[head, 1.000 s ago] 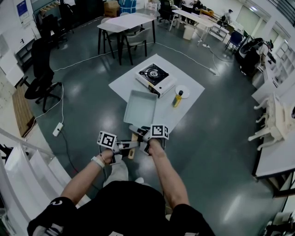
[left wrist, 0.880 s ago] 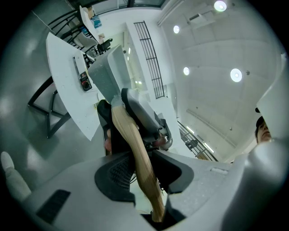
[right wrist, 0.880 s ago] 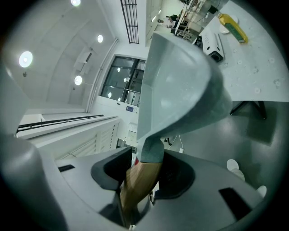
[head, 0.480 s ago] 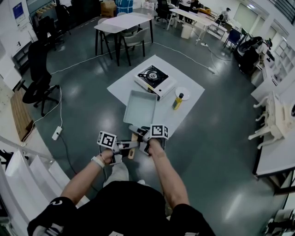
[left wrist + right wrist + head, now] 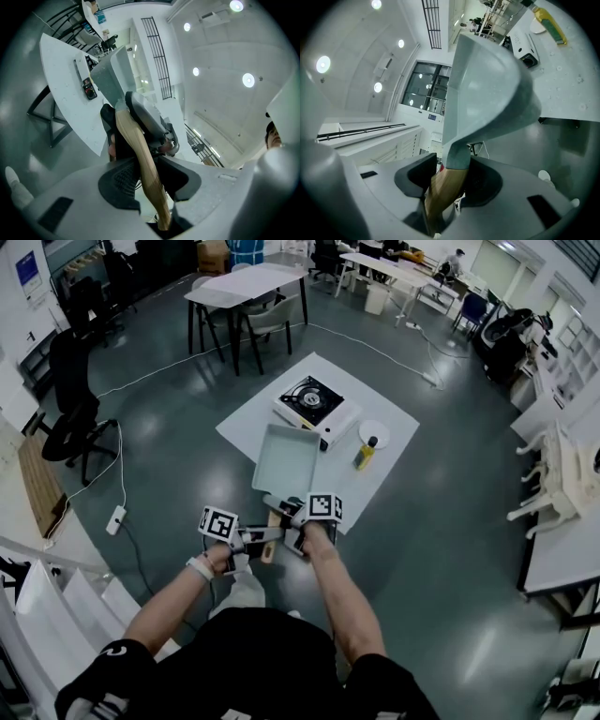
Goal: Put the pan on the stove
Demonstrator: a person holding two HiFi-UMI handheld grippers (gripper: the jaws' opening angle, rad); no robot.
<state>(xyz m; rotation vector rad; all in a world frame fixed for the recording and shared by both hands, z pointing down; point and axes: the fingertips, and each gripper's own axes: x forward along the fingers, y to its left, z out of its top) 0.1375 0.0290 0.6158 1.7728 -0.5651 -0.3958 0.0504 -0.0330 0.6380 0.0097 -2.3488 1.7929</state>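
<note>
A square grey pan (image 5: 286, 458) with a wooden handle (image 5: 270, 542) hangs in the air over the near edge of a low white table (image 5: 384, 474). Both grippers hold the handle. My left gripper (image 5: 259, 537) is shut on its far end (image 5: 143, 161), and my right gripper (image 5: 298, 523) is shut where the wood meets the grey neck (image 5: 444, 190). The pan (image 5: 487, 89) rises ahead of the right jaws. The portable stove (image 5: 314, 400) with its black burner stands on the table beyond the pan, nothing on it.
A yellow bottle (image 5: 365, 453) and a small white plate (image 5: 371, 429) sit on the table right of the stove. Further back are a table with chairs (image 5: 246, 287), an office chair (image 5: 70, 418) at left, and a cable and power strip (image 5: 115, 519) on the floor.
The head view has shifted a little. Pan, handle and both grips look the same.
</note>
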